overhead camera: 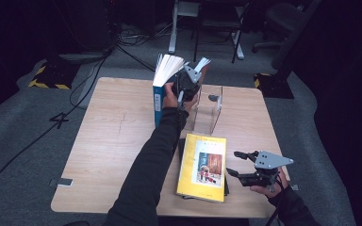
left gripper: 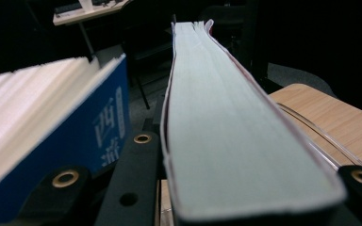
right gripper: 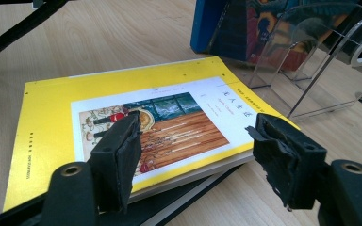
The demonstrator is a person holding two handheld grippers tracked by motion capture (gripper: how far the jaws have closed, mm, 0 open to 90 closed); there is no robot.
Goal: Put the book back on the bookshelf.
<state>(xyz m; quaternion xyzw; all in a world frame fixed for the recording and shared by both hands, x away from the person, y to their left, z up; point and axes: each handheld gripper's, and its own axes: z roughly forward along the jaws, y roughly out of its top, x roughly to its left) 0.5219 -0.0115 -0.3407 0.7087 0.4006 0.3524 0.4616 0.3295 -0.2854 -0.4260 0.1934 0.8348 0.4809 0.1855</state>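
1. Left gripper [overhead camera: 192,77], at about twelve o'clock on the table [overhead camera: 113,141], is clamped on a thick book [left gripper: 226,136]; in the left gripper view its two black jaws press against both covers, and the pale page edge runs straight away from the camera between them.
2. Blue book [overhead camera: 159,96] stands upright just beside the held book, at its nine o'clock, with its white pages fanned open at the top. In the left gripper view its blue cover with pale lettering sits close against the left jaw.
3. At the held book's three o'clock stands a clear acrylic book stand [overhead camera: 212,110], upright on the table, its dividers open towards the person. The held book is at the stand's left edge; whether it touches the stand I cannot tell.
4. Yellow book [overhead camera: 202,167] lies flat at about six o'clock on the table, cover up, with a picture panel on its front. It rests on top of a darker, thinner book [right gripper: 179,207] whose edge sticks out beneath it.
5. Right gripper [overhead camera: 245,165] is at about four o'clock, just beside the yellow book's right edge, held level and pointing at it. Its jaws stand apart with nothing between them; in the right gripper view the padded tips hover above the yellow cover without touching it.
6. Cables, chair legs and a desk frame lie on the grey floor beyond the table's far edge.
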